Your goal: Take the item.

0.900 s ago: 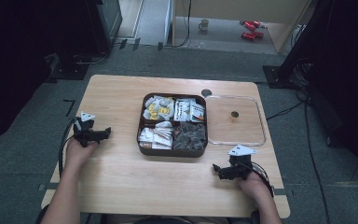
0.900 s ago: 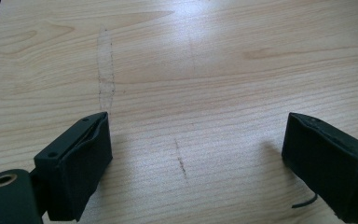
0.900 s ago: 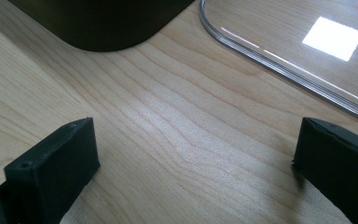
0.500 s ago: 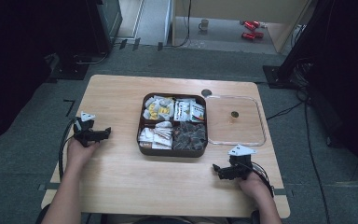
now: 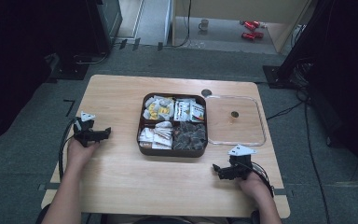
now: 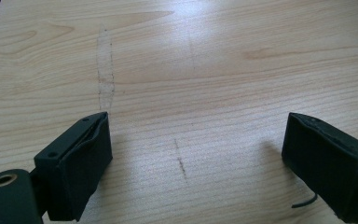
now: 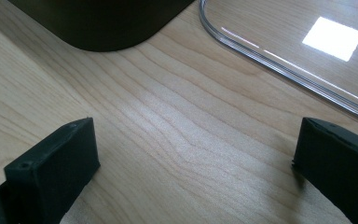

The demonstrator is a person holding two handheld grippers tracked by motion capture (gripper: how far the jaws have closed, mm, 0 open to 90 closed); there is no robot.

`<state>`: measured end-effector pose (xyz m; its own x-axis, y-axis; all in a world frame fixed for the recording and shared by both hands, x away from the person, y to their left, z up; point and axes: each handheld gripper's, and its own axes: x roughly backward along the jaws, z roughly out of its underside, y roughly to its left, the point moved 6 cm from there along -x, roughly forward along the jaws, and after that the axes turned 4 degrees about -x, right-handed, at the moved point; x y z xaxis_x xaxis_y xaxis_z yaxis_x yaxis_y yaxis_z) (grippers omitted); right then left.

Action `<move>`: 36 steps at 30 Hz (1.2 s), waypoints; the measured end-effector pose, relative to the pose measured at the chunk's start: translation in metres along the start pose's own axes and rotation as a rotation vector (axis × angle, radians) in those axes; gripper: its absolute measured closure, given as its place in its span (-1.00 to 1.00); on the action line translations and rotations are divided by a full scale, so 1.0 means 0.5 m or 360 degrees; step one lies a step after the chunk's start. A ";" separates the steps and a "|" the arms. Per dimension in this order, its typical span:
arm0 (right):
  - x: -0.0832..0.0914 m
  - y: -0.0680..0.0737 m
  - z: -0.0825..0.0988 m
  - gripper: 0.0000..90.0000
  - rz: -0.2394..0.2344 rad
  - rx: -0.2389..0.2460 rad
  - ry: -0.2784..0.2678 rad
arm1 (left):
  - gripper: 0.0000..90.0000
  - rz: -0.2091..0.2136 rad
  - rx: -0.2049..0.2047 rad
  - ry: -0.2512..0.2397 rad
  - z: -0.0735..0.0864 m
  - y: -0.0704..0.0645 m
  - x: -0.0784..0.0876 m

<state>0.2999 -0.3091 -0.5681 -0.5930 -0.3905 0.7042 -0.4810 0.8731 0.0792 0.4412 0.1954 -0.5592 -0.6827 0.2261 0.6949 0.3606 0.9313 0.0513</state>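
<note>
A dark brown square box (image 5: 173, 151) with four compartments sits mid-table, holding several wrapped snacks and packets. A clear square lid (image 5: 235, 138) with a small knob lies flat to its right. My left gripper (image 5: 103, 134) rests on the wood left of the box, open, jaws wide over bare table (image 6: 196, 93). My right gripper (image 5: 218, 171) rests near the front right, below the lid, open with nothing between its jaws. In the right gripper view the box's dark corner (image 7: 107, 23) and the lid's clear rim (image 7: 279, 58) lie just ahead.
The wooden table (image 5: 121, 186) has bare wood in front of the box and at the far left. A round hole (image 5: 206, 92) sits near the back edge. Beyond the table are dark stands, cables, a mug (image 5: 204, 24) and red items (image 5: 249, 29) on the floor.
</note>
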 end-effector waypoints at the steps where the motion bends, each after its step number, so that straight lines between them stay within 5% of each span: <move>1: 0.000 0.000 0.000 -1.00 0.0000 0.0000 0.0000 | -0.82 0.0000 0.0000 0.0000 0.000 0.000 0.000; 18: 0.000 0.000 0.000 -1.00 0.0000 0.0000 0.0000 | -0.82 -0.0018 0.0019 0.0003 -0.001 -0.001 -0.001; 36: 0.000 0.000 0.000 -1.00 0.0000 -0.0002 -0.0001 | -0.66 0.0053 -0.0027 0.0137 -0.012 -0.008 0.006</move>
<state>0.2999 -0.3090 -0.5681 -0.5932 -0.3910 0.7037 -0.4803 0.8734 0.0803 0.4414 0.1906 -0.5529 -0.6133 0.2309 0.7554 0.3937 0.9184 0.0389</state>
